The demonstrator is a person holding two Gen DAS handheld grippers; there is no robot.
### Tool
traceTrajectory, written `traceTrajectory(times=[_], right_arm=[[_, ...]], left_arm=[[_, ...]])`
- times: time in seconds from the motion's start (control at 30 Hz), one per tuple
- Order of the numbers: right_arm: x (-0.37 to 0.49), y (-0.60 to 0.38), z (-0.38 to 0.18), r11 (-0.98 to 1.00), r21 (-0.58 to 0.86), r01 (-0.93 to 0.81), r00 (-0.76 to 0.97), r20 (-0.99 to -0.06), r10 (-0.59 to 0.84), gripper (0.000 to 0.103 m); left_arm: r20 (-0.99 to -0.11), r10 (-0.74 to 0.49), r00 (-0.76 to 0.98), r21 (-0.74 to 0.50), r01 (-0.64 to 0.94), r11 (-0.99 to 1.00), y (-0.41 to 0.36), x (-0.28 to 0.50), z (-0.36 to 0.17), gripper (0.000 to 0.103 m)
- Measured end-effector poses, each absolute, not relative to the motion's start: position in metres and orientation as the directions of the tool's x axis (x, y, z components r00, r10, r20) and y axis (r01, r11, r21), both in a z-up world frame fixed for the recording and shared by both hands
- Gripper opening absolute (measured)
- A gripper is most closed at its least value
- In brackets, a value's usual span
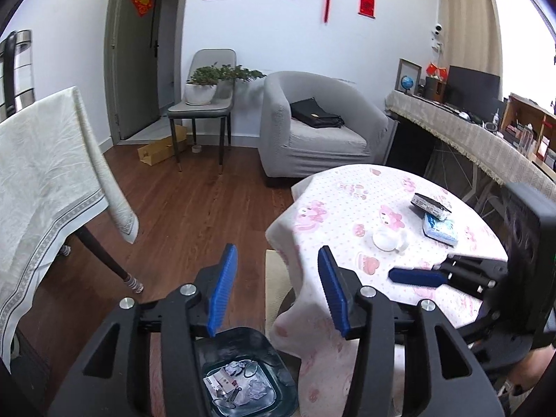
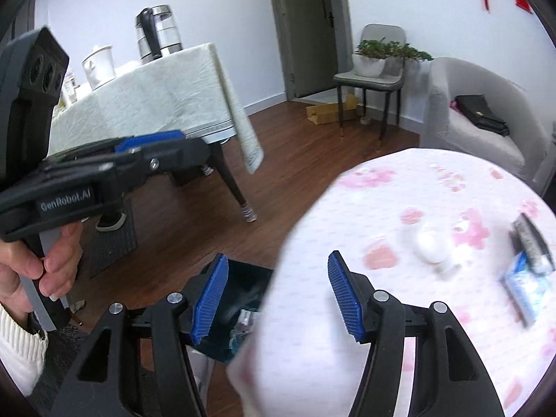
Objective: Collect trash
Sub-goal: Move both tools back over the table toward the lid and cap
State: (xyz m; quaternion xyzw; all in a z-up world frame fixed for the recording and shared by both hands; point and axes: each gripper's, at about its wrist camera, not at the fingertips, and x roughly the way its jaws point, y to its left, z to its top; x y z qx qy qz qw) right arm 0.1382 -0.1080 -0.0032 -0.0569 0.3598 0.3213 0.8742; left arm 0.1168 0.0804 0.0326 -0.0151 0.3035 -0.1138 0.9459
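While both tools hang above the corner of the round surface w/ pink-print white cloth [image 1: 347, 187], neither grasps anything: the left hand-held gripper [image 1: 278, 278] has its blue ribbed pads spread wide, and the right hand-held gripper [image 2: 278, 295] is likewise released, nothing between its pads. Nearest, on the wood floor right below the left one, sits the dark square plastic bin [image 1: 274, 347], tucked against the cloth's hanging edge, prob. so scraps can drop straight in; crumpled paper bits [image 1: 239, 378] lie at its bottom. Further out on the surface: a small white crumpled wad [image 1: 387, 238], the likeliest trash left, then a blue tissue pack [image 1: 439, 227] w/ a black-and-white box [image 1: 429, 203] resting on it, approx. mid-surface. The right view is blurred there, so details are unclear. Room to move looks fair; the cloth edge drapes close to the bin's mouth, the one snag risk. Beyond, open floor, a grey armchair [image 1: 319, 132].
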Motion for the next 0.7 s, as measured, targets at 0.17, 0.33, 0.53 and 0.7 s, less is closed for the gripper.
traceTrajectory(times=[0.17,0.33,0.53,0.7], right_arm=[[0.156,-0.137,0.001,0.815,0.115,-0.568,0.565,-0.665,0.488,0.059],[0.166,-0.161,-0.001,0.829,0.081,-0.553,0.582,-0.675,0.454,0.056],[0.179,-0.181,-0.009,0.838,0.071,-0.541,0.577,-0.693,0.431,0.052],[0.187,-0.188,-0.011,0.84,0.051,-0.54,0.581,-0.7,0.416,0.052]], left_arm=[[-0.588,-0.252,0.769,-0.107,0.235,0.966,0.068,0.134,0.027,0.055],[-0.604,-0.269,0.75,-0.1,0.263,0.959,0.053,0.15,0.019,0.057],[-0.629,-0.282,0.724,-0.099,0.285,0.953,0.037,0.169,0.008,0.059],[-0.644,-0.299,0.704,-0.102,0.308,0.946,0.023,0.184,0.001,0.06]])
